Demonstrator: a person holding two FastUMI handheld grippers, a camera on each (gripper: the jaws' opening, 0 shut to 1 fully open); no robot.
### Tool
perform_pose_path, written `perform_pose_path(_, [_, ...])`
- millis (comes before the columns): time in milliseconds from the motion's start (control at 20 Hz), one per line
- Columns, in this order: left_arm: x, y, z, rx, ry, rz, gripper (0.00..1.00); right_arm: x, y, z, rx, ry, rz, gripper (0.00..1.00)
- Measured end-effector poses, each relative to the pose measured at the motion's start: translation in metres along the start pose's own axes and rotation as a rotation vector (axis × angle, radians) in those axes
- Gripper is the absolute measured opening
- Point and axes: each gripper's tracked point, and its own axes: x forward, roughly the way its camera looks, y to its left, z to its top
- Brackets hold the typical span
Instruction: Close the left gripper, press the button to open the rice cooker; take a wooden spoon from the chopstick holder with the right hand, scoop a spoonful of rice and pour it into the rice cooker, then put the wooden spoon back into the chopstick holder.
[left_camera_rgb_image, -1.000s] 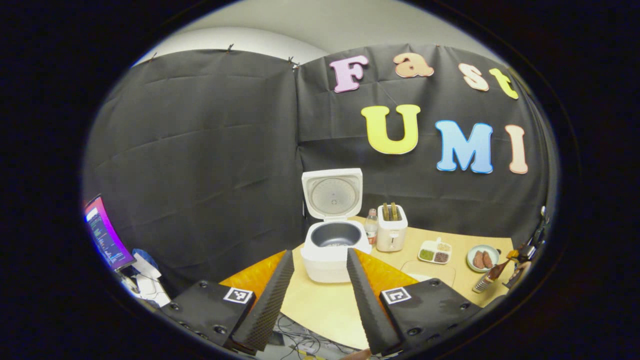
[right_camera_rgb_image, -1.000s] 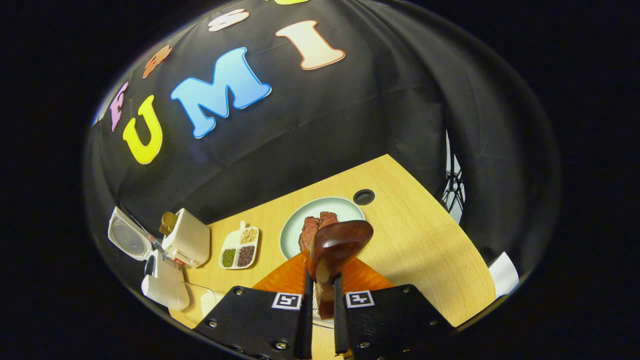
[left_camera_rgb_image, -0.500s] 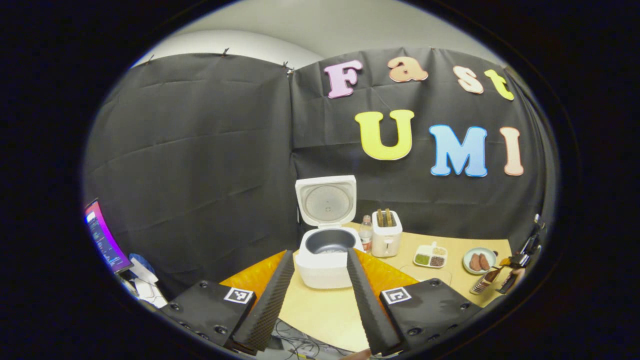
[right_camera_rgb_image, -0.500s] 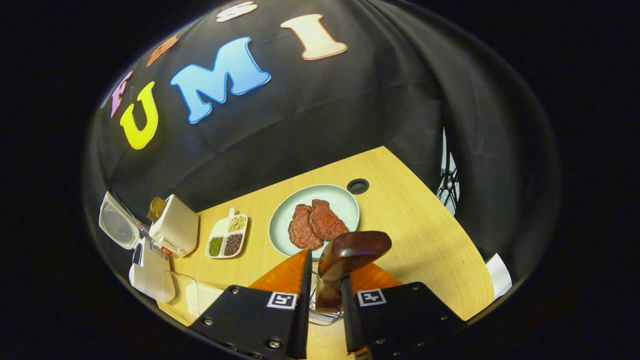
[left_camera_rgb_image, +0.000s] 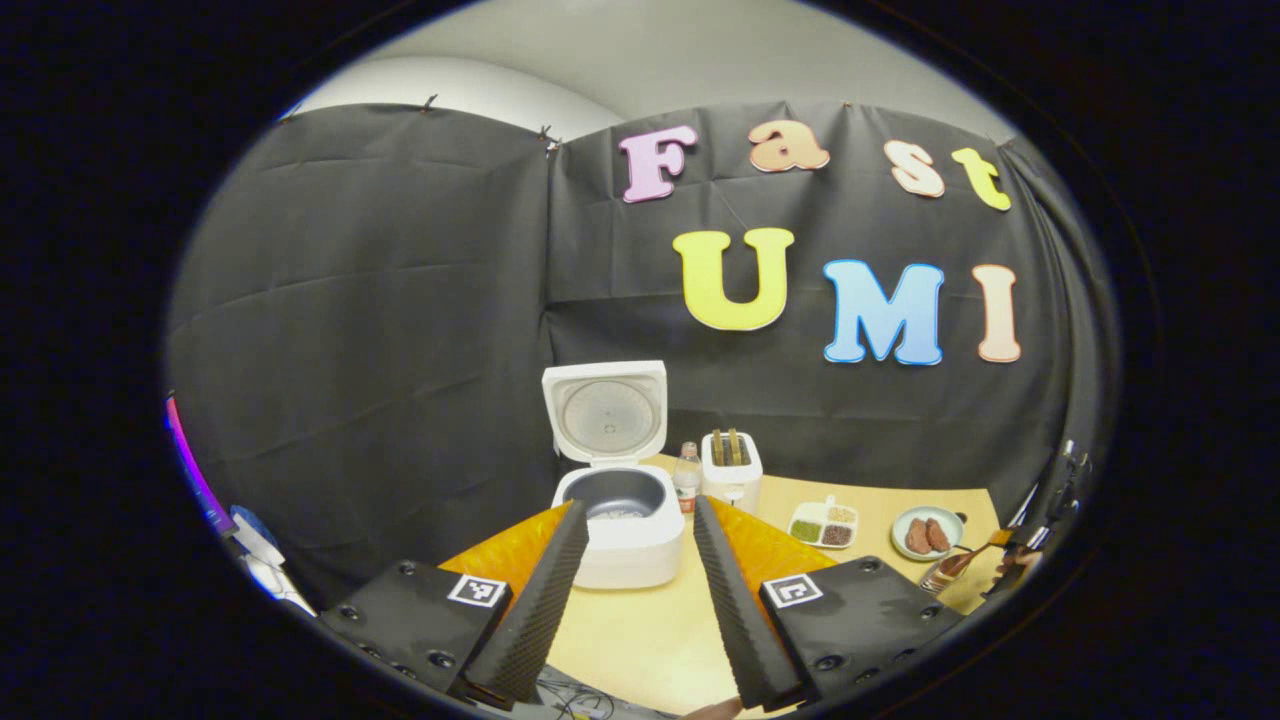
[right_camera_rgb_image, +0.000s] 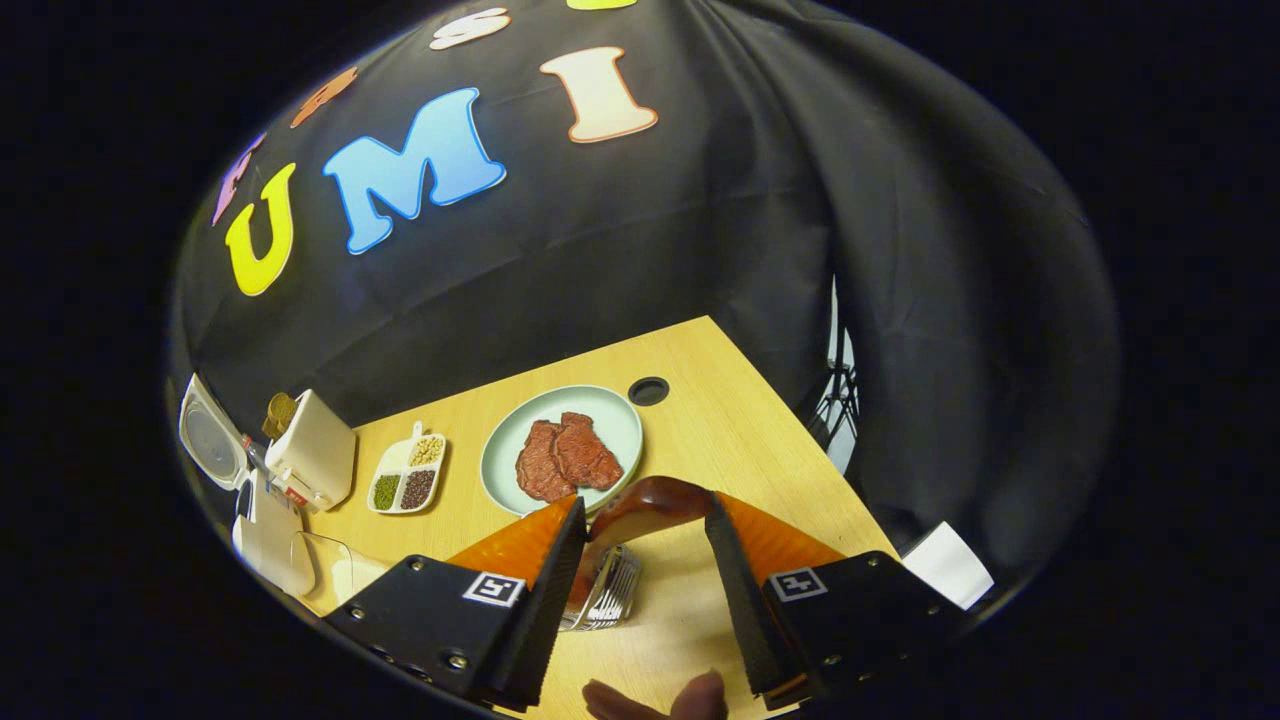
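1. Your left gripper (left_camera_rgb_image: 630, 590) is hanging back from the worktop (left_camera_rgb_image: 640, 630) with its fingers spread wide, nothing between them. Looking down the gap you get the rice cooker (left_camera_rgb_image: 620, 535) straight ahead, near the far left end of the worktop.
2. The rice cooker lid (left_camera_rgb_image: 605, 412) is up and standing upright, and the dark inner pot (left_camera_rgb_image: 615, 495) is exposed with what looks like a bit of rice at the bottom (too small to be sure).
3. Just to the right of the cooker there's a small bottle (left_camera_rgb_image: 686, 475), then a white toaster (left_camera_rgb_image: 731, 468) with two slices sticking up.
4. Further right: a little divided tray of beans (left_camera_rgb_image: 824, 525) and a pale green plate (left_camera_rgb_image: 928, 532) with two pieces of meat.
5. Your right gripper (right_camera_rgb_image: 640, 565) has its fingers apart too. The wooden spoon (right_camera_rgb_image: 640, 505) sits in the gap between them, touching neither that I can see, its bowl poking up out of the wire chopstick holder (right_camera_rgb_image: 600, 595) right below.
6. In the right gripper view the plate of meat (right_camera_rgb_image: 520, 440) is just beyond the spoon, and the bean tray (right_camera_rgb_image: 406, 478), toaster (right_camera_rgb_image: 310, 455) and cooker (right_camera_rgb_image: 265, 535) run off to the left.
7. A couple of your fingertips (right_camera_rgb_image: 700, 695) show at the bottom edge of that view.
8. From the left gripper view, the right gripper and holder are way off at the right end of the worktop, small and blurry.
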Motion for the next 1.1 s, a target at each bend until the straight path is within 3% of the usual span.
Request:
perform_pose_path(50, [0.001, -0.002, 0.002, 0.005, -0.007, -0.004, 0.75, -0.008, -0.004, 0.007, 0.014, -0.023, -0.003, 0.77])
perform_pose_path(100, [0.004, -0.003, 0.005, 0.01, -0.013, -0.006, 0.75, -0.014, -0.006, 0.017, 0.027, -0.059, 0.005, 0.87])
perform_pose_path(300, [0.017, -0.003, 0.018, 0.01, -0.039, -0.012, 0.75, -0.069, 0.01, 0.045, 0.062, -0.152, 0.114, 0.88])
perform_pose_path(450, [0.035, 0.008, 0.037, 0.008, -0.082, -0.02, 0.75, -0.123, 0.031, 0.096, -0.018, -0.413, 0.176, 0.88])
perform_pose_path(500, [0.041, 0.009, 0.046, 0.008, -0.1, -0.031, 0.82, -0.144, 0.038, 0.105, -0.06, -0.476, 0.177, 0.89])
perform_pose_path(550, [0.049, 0.011, 0.054, 0.011, -0.12, -0.04, 0.75, -0.162, 0.048, 0.109, -0.096, -0.52, 0.169, 0.92])
perform_pose_path(600, [0.058, 0.015, 0.064, 0.012, -0.14, -0.05, 0.75, -0.177, 0.061, 0.11, -0.127, -0.536, 0.176, 0.96])
perform_pose_path(850, [0.111, 0.037, 0.095, -0.055, -0.225, -0.123, 0.73, -0.249, 0.136, 0.113, -0.237, -0.646, 0.18, 0.96])
perform_pose_path(950, [0.132, 0.05, 0.108, -0.056, -0.257, -0.136, 0.82, -0.267, 0.167, 0.106, -0.276, -0.683, 0.159, 0.96])
perform_pose_path(1000, [0.144, 0.055, 0.114, -0.061, -0.268, -0.143, 0.73, -0.273, 0.182, 0.102, -0.293, -0.679, 0.153, 0.97])
perform_pose_path(1100, [0.163, 0.056, 0.128, -0.085, -0.298, -0.17, 0.73, -0.283, 0.209, 0.091, -0.326, -0.676, 0.148, 0.97])
